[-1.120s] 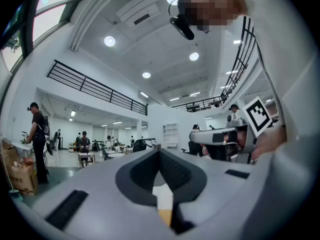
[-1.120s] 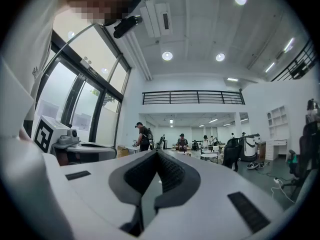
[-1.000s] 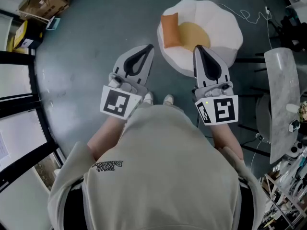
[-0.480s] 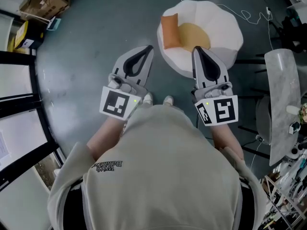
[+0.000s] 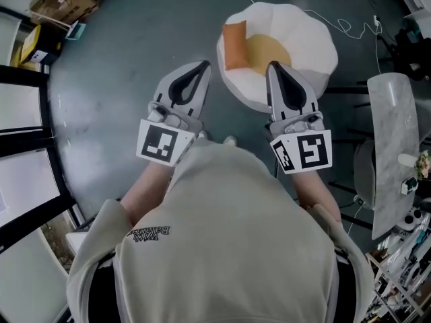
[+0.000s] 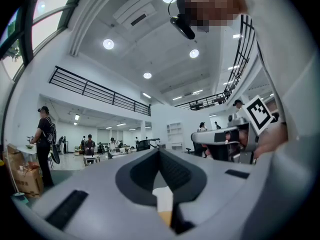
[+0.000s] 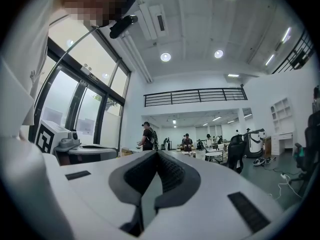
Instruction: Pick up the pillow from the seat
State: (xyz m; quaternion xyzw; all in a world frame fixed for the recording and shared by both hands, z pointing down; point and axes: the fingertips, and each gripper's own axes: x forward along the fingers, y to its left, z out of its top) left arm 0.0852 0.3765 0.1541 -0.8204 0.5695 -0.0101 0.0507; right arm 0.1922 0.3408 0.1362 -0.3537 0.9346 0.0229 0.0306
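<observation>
An orange rectangular pillow lies on the left part of a round white seat, beside a tan round centre pad. In the head view both grippers are held out in front of the person's chest, pointing toward the seat and not touching it. My left gripper is shut and empty, over the grey floor left of the seat. My right gripper is shut and empty, its tip over the seat's near edge. The left gripper and right gripper views look level across a large hall; neither shows the pillow.
A marble-topped table stands at the right, with cables on the floor behind the seat. Cardboard boxes sit at the far left by glass partitions. Several people stand far off in the hall.
Both grippers and the seat have shifted slightly up and left in the head view. Both stay shut and the pillow has not moved.
</observation>
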